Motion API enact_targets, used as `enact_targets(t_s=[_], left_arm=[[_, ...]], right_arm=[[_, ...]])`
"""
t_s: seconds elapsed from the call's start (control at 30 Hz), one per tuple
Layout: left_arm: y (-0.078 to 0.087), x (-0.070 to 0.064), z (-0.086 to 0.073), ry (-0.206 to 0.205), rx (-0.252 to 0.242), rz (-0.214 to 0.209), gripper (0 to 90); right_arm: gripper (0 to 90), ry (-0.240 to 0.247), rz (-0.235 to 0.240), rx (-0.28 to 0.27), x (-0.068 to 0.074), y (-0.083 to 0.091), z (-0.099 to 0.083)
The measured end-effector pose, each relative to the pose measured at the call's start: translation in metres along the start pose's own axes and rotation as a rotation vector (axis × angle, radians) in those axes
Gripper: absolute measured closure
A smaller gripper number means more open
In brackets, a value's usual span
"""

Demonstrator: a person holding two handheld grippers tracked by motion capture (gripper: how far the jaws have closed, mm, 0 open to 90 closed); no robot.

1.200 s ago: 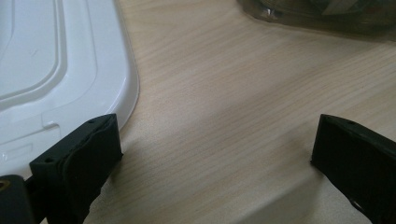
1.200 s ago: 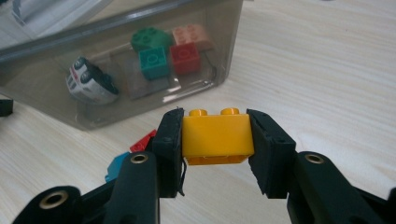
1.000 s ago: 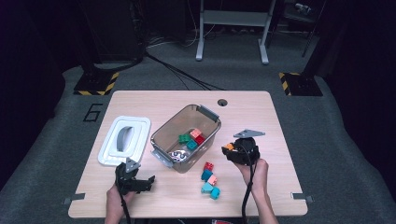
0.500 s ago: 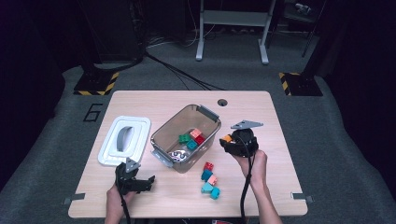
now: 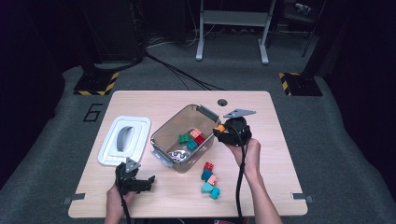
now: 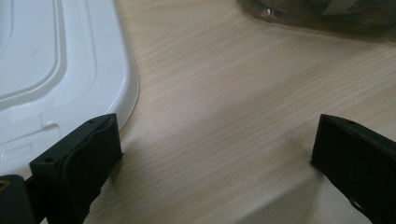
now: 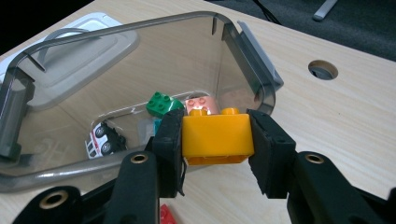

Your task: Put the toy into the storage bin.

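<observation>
The right tool (image 7: 217,140) is clamped on an orange block (image 7: 218,135), a two-stud brick gripped by its short ends, studs up. In the high view that tool (image 5: 223,133) hangs at the right rim of the smoky clear bin (image 5: 173,135), which sits mid-table, and the block (image 5: 220,128) shows as an orange speck. The right gripper view looks into the bin (image 7: 243,42): a green block (image 7: 161,103), a pink block (image 7: 201,103) and a small toy car (image 7: 103,137) lie on its floor.

The left tool (image 5: 140,183) rests near the table's front edge with its jaws wide apart, holding nothing. Its own view shows bare wood between the jaws and the white lid (image 6: 51,70) just beside the left jaw. The lid (image 5: 125,140) lies toward the left edge. Loose blocks (image 5: 210,179) sit on the table (image 5: 280,154) in front of the bin, with open wood toward the right edge.
</observation>
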State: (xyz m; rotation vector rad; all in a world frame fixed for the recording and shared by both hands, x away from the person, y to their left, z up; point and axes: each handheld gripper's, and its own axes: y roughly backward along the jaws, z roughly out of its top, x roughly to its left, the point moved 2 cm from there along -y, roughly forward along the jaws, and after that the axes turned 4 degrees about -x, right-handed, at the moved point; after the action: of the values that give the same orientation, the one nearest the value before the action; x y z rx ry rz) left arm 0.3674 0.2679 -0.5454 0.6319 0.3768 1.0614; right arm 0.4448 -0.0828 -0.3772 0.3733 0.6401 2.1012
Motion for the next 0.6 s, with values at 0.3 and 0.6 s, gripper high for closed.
enact_targets(t_s=[0.3, 0.6], left_arm=[[0.0, 0.0, 0.0, 0.0, 0.0, 0.0, 1.4], [0.0, 0.0, 0.0, 0.0, 0.0, 0.0, 1.4]], right_arm=[[58.6, 0.013, 0.016, 0.018, 0.007, -0.019, 0.016], [58.5, 0.016, 0.037, 0.073, 0.012, -0.043, 0.018]])
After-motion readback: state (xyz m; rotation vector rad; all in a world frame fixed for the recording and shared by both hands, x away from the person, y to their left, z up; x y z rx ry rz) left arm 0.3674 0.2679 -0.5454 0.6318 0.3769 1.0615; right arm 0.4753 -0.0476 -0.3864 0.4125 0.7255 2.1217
